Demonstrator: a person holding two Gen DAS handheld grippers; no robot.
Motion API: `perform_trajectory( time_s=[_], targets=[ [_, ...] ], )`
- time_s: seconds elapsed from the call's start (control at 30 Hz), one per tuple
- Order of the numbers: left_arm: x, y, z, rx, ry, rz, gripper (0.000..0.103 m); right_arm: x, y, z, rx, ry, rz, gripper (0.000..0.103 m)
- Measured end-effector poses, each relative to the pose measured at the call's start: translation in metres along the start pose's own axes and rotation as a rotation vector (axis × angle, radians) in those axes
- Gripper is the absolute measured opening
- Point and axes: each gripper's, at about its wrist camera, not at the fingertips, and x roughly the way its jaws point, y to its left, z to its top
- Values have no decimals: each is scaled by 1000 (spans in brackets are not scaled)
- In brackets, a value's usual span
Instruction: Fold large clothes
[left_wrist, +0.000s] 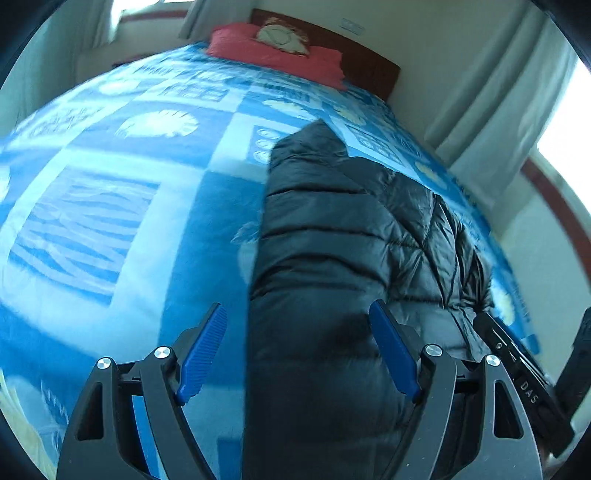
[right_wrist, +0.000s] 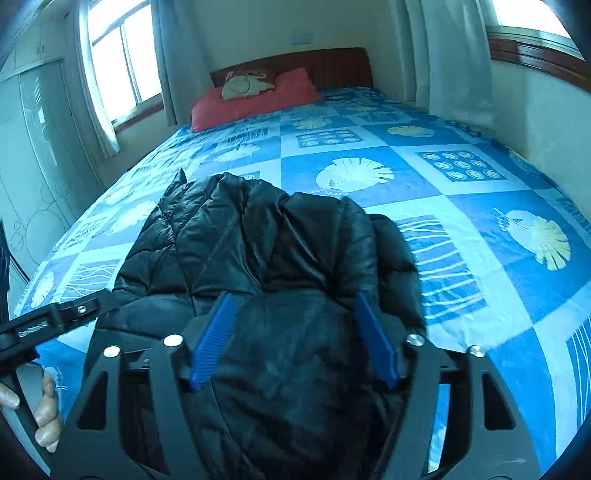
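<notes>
While your two grippers stand over the near end of the bed (right_wrist: 461, 192), the black puffer jacket (right_wrist: 266, 251) lies bunched on the blue patterned bedspread (left_wrist: 110, 221), its quilted bulk running away from you toward the headboard (right_wrist: 325, 62). Your left gripper (left_wrist: 299, 350) has its blue pads (left_wrist: 205, 350) spread wide; one pad sits over bare bedspread, the other over the jacket, and neither presses on fabric, so it holds nothing. Your right gripper (right_wrist: 295, 336) also stands apart at the jaws, directly above the jacket's dark surface; the pads flank the cloth without pinching it, so far as the right wrist view shows. Your left hand (right_wrist: 40, 410) shows at the lower left of that view, wrapped round its tool's handle. Further up the bed, a red pillow (right_wrist: 255, 99) rests against the headboard with a pale cushion (right_wrist: 243, 85) on top. Curtains (right_wrist: 450, 55) hang at the windows on both sides, and a wardrobe with frosted doors (right_wrist: 33, 147) stands along the left wall. Nothing lies on the jacket or between it and your grippers.
</notes>
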Motion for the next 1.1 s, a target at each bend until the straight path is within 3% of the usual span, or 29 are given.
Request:
perform_trajectory(
  time_s=[0.2,0.5,0.63,0.7,0.73,0.93,1.1],
  targets=[
    [-14,27,-29,-137,12,-58,78,0,-27,-13,123,47,42,69],
    [5,47,-48,-326,73,-272,81,-2,-39,-22,179,50,97,75],
    [8,45,-48,-316,69,-276,81,-15,-47,-28,195,10,92,78],
    [10,43,-47,-313,68,-275,81,-16,-54,-34,218,8,58,93],
    [11,43,-47,-318,68,-276,81,-13,-60,-37,239,18,55,93],
    [20,48,-51,-397,80,-305,84,22,-98,-61,503,121,277,93],
    [25,47,-55,-449,76,-295,84,26,-90,-62,494,112,293,93]
  ],
)
